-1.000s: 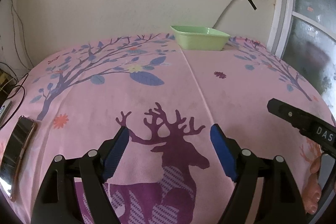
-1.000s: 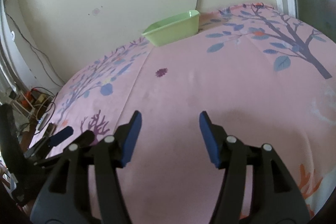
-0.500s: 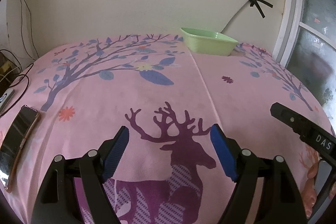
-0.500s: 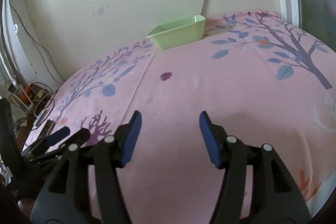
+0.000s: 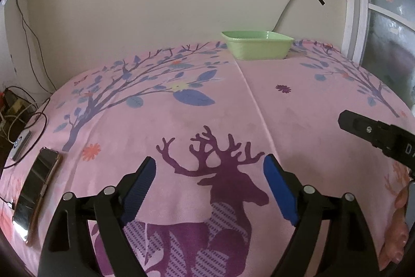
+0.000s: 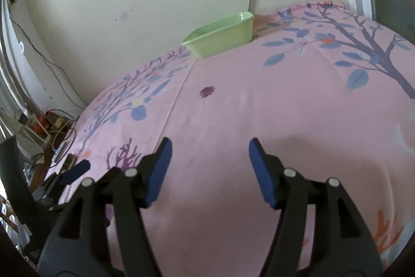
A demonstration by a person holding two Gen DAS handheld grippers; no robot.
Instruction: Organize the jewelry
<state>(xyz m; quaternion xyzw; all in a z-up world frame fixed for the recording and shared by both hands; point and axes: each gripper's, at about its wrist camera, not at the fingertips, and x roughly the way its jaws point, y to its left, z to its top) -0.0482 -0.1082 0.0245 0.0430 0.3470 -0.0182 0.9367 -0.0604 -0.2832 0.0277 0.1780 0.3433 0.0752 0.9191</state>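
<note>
A light green rectangular tub [image 5: 256,47] stands at the far edge of the pink printed tablecloth [image 5: 233,108], against the wall; it also shows in the right wrist view [image 6: 220,36]. Its inside is hidden. No jewelry shows in either view. My left gripper [image 5: 209,166] is open and empty above the deer print, near the front of the table. My right gripper [image 6: 209,147] is open and empty over bare pink cloth. The right gripper's body shows at the right edge of the left wrist view [image 5: 376,134]. The left gripper's blue fingertip [image 6: 75,171] shows at the lower left of the right wrist view.
A phone [image 5: 36,188] lies at the table's left edge. Cables and a small device [image 5: 22,142] sit off the left side. A wall runs behind the table and a window frame [image 5: 355,4] stands at the right.
Both views have tilted and shifted a little, with more wall showing above the tub. Both grippers stay open and empty.
</note>
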